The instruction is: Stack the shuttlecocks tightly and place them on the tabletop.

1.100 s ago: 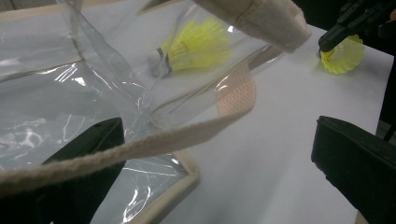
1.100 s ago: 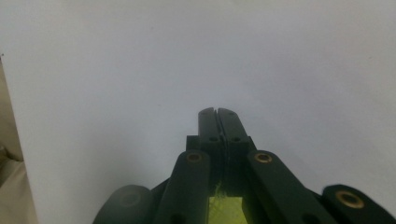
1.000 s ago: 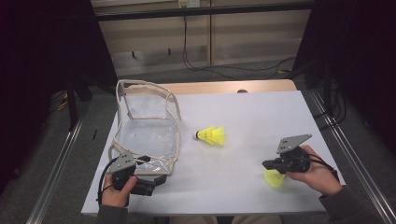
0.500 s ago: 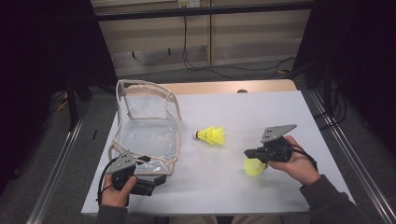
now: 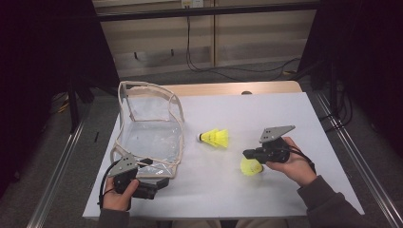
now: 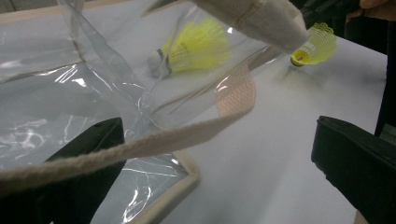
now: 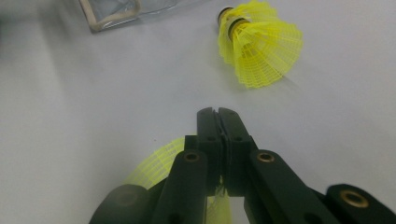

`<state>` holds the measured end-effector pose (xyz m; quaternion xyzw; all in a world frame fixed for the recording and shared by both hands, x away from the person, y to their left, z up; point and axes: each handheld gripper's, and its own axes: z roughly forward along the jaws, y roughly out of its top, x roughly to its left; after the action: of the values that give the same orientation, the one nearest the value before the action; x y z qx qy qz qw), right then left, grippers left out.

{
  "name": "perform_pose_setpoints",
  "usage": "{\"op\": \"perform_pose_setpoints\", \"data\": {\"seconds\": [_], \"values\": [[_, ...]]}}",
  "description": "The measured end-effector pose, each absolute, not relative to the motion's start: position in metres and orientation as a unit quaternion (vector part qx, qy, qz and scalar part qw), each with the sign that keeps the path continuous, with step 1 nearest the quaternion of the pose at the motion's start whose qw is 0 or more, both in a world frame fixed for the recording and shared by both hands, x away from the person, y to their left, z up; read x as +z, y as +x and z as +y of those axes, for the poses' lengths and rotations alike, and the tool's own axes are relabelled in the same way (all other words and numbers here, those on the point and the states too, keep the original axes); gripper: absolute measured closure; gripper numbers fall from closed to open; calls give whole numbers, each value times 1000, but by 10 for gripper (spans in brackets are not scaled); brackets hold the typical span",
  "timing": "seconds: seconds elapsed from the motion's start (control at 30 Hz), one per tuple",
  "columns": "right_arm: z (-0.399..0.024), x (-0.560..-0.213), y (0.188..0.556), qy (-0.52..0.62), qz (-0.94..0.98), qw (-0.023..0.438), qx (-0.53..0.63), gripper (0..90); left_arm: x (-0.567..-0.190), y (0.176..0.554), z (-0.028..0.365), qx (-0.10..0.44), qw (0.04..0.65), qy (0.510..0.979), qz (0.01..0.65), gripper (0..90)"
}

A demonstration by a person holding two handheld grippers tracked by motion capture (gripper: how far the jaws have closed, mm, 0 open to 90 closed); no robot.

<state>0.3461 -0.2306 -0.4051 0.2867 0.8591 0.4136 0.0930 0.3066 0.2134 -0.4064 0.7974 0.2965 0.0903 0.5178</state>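
Note:
A clear plastic bag [image 5: 151, 137] with beige trim lies at the table's left. My left gripper [image 5: 157, 186] rests at its near edge. In the left gripper view the left gripper [image 6: 217, 125] is open, its jaws wide apart, and a beige strap [image 6: 154, 142] crosses over the left jaw. One yellow shuttlecock [image 5: 216, 138] lies on its side mid-table, to the right of the bag. My right gripper [image 5: 248, 153] is shut on the mesh skirt of a second yellow shuttlecock [image 5: 251, 167], which hangs just over the table. The pinched mesh [image 7: 154, 163] shows under the shut right gripper [image 7: 217, 112].
The white table top [image 5: 285, 114] has bare room at the back right and along the front. The loose shuttlecock [image 7: 261, 46] lies just ahead of the right gripper, and the bag's corner [image 7: 112, 11] is farther off. Metal rails run along both table sides.
My right gripper has carried its shuttlecock to the left, toward the table's middle. The left hand, the bag and the loose shuttlecock have stayed put.

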Motion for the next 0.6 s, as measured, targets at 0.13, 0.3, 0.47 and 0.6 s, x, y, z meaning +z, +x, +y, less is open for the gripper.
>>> {"op": "perform_pose_setpoints", "data": {"seconds": [0.13, 0.3, 0.47, 0.6], "values": [[-234, -407, 345, 290, 858, 95, 413, 876, -406, 306, 213, 90, 517, 798, 297, 31], [-239, -406, 345, 296, 856, 101, 412, 837, -406, 306, 213, 91, 517, 798, 297, 31], [-248, -406, 345, 305, 853, 113, 408, 808, -406, 306, 213, 91, 516, 798, 297, 31], [-258, -404, 345, 315, 848, 127, 406, 801, -406, 306, 213, 91, 516, 798, 297, 31]]}}
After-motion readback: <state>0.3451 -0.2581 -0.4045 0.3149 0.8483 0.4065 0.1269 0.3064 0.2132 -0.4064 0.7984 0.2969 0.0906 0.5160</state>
